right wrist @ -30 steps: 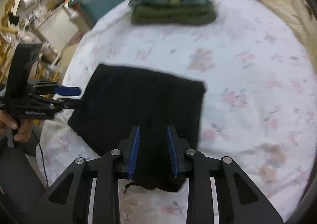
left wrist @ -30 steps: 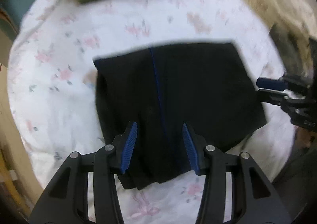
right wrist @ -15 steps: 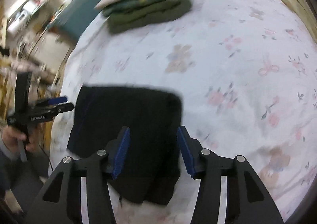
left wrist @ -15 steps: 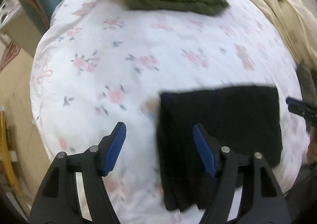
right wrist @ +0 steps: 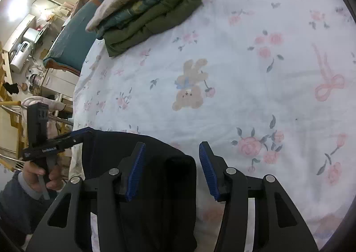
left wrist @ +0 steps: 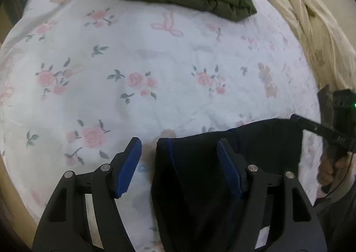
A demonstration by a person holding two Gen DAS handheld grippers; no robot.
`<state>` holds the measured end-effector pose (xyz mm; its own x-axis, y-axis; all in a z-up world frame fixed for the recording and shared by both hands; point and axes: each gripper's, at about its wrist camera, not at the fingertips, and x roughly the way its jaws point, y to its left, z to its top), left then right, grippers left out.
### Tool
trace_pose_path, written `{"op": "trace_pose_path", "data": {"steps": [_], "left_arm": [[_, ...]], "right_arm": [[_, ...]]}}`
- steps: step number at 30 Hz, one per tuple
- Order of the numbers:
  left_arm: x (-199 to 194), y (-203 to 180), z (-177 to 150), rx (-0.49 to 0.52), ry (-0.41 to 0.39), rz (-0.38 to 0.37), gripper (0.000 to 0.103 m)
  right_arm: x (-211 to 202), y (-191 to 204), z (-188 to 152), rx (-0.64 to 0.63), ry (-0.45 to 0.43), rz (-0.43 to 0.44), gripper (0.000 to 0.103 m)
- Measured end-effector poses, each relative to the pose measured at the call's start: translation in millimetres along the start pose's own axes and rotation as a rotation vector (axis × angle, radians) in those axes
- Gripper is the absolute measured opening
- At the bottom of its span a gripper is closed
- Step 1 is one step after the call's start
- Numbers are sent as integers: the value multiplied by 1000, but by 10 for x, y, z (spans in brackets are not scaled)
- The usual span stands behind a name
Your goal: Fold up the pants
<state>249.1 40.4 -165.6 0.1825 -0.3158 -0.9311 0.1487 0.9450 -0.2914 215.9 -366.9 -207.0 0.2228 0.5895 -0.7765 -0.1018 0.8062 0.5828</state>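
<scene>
Both grippers, left (left wrist: 179, 168) and right (right wrist: 172, 168), have opened wide since a second ago, straddling the folded pants' (left wrist: 200, 185) 6 o'clock corners on the bedsheet (left wrist: 155, 62); regrasp likely next.

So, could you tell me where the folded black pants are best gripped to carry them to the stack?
Probably the two near corners of the black pants. The open left gripper straddles the left folded edge and the open right gripper the right one. Come in low from the near side, pinching all layers, then lift evenly toward the folded clothes stack.
</scene>
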Motion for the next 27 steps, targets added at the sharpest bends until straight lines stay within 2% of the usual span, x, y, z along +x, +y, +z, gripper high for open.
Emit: {"op": "trace_pose_path", "data": {"steps": [2,4,6,7,8,9,10,12,15,16,19,20,22,23,27], "left_arm": [[59,13,-17,25,17,6,66],[63,-8,-18,63,23,-7,56],[71,-55,8,111,27,-4,34],[79,-66,17,121,34,-26,29],[82,-99,21,141,43,-33,20],[74,-131,13,163,41,-36,11],[59,-188,-13,201,37,-44,10],[-87,-412,-87,313,-21,-10,9],[-208,-500,-41,367,-84,24,9],[-280,-462,26,352,-133,37,9],[-478,-372,198,313,-257,5,9],[-509,-410,199,351,-290,27,9],[-471,-546,78,527,-331,127,9],[-457,-578,8,581,-345,151,9],[-550,-606,-182,675,-371,107,9]], "right_arm": [[64,5,1,-15,29,-7,52],[134,29,-14,-44,54,-37,52],[143,41,-26,-68,54,-60,50],[154,48,-14,-75,58,-48,46],[167,86,-3,-98,66,-43,32],[176,143,5,-140,78,-58,13],[169,259,-16,-222,81,-84,12],[73,491,-55,-354,56,-91,11],[-73,572,5,-380,-10,-113,11],[-136,565,40,-380,-57,-132,11],[-326,509,144,-328,-200,-135,11],[-335,517,157,-338,-210,-128,11],[-308,545,127,-390,-195,-147,11],[-306,535,85,-412,-187,-146,11],[-455,385,-93,-422,-194,-96,10]]}}
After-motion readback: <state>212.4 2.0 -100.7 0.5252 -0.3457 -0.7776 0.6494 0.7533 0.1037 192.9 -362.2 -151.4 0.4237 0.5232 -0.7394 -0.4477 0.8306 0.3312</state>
